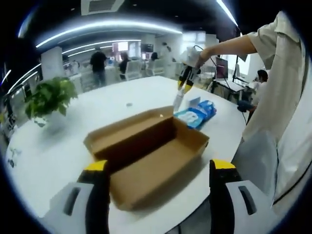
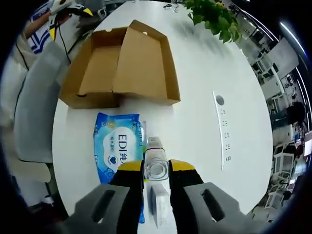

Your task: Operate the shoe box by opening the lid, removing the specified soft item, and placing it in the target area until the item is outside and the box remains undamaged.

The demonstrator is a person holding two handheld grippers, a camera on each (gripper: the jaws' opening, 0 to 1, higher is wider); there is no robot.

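Observation:
The brown cardboard shoe box [image 1: 151, 161] lies on the white round table [image 1: 58, 156] with its lid [image 1: 129, 129] folded back, and its inside looks bare. My left gripper [image 1: 159, 168] hangs open just before the box, jaws wide apart. A blue pack of wet wipes [image 2: 117, 146] lies flat on the table beside the box [image 2: 97, 68]. My right gripper [image 2: 156, 168] is shut on a small clear bottle [image 2: 156, 163] right next to the pack. In the left gripper view, the right gripper [image 1: 184, 83] holds the bottle [image 1: 178, 101] above the wipes pack [image 1: 197, 114].
A potted green plant [image 1: 48, 97] stands at the table's far side. A grey chair [image 1: 258, 161] sits at the table edge near the person in a beige shirt [image 1: 287, 97]. A small white box [image 2: 159, 204] lies under my right gripper. A socket strip [image 2: 224, 129] is set into the tabletop.

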